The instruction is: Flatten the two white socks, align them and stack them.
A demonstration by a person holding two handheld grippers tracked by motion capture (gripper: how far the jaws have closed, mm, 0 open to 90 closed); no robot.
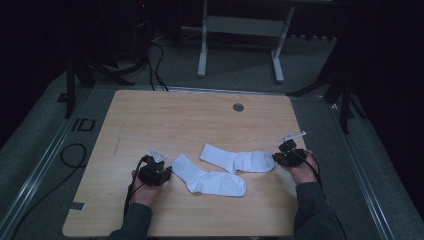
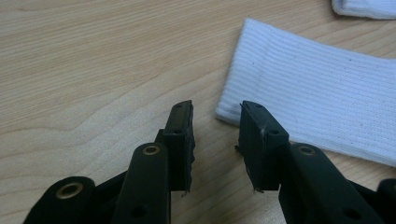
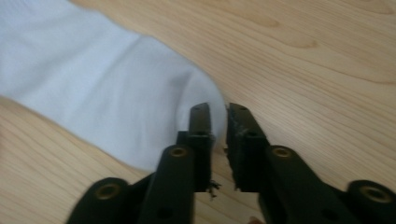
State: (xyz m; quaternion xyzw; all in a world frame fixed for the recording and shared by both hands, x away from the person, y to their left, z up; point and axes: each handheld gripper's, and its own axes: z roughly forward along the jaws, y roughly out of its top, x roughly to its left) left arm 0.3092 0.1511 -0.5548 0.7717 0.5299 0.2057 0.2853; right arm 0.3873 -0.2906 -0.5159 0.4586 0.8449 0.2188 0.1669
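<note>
L gripper (image 1: 164,172): you've got it low at 7 o'clock on the table, jaws a narrow gap apart w/ nothing in them; tips sit just short of the near sock's cuff, prob. lined up to pinch that edge.
Near sock (image 1: 207,176): flat at 6 o'clock, cuff toward L gripper, toe at 5.
Far sock (image 1: 236,160): flat, just behind near sock, cuff toward centre, toe pointing to 4 o'clock.
R gripper (image 1: 278,157): at 4 o'clock, jaws a slim gap, no grip; toe lies right at the tips, L pad over its edge, so you're set to grab.
Table (image 1: 165,115): pale wood, round grommet (image 1: 238,107) at 12.
Room: dark; grey carpet, white frame legs (image 1: 202,55) behind, cables (image 1: 72,155) on floor at L.
</note>
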